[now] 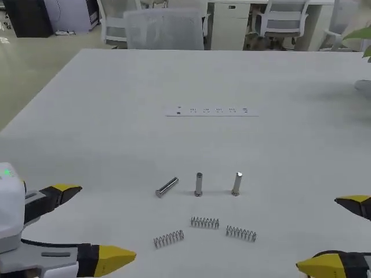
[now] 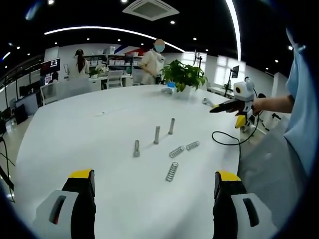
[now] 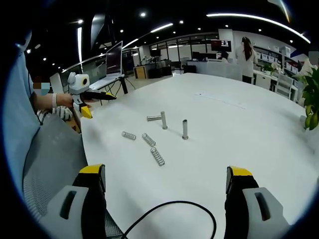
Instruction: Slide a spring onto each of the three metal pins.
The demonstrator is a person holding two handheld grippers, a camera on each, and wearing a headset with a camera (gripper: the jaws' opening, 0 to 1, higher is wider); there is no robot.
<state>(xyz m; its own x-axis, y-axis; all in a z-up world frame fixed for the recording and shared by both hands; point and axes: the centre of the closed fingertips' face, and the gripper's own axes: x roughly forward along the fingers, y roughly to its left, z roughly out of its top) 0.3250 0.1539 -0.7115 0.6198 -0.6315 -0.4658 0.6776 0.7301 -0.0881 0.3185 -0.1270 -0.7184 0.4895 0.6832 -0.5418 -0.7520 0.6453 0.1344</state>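
Three metal pins stand out on the white table (image 1: 116,116): one pin lies on its side (image 1: 167,186), and two stand upright (image 1: 199,184) (image 1: 237,183). In front of them lie three loose springs (image 1: 168,238) (image 1: 204,222) (image 1: 240,233). My left gripper (image 1: 93,226) hovers at the near left, open, with nothing between its yellow-tipped fingers. At the near right my right gripper (image 1: 342,234) is open too, and empty. The left gripper view has the pins (image 2: 157,135) and springs (image 2: 172,171) ahead of the left gripper (image 2: 154,175). From the right gripper (image 3: 164,172), the pins (image 3: 164,120) and springs (image 3: 148,139) lie ahead.
A flush socket strip (image 1: 211,110) sits in the table beyond the pins. Office chairs (image 1: 165,29) line the far edge. A potted plant (image 2: 183,74) stands at one end of the table. A black cable (image 3: 169,211) loops over the near edge. People stand in the background.
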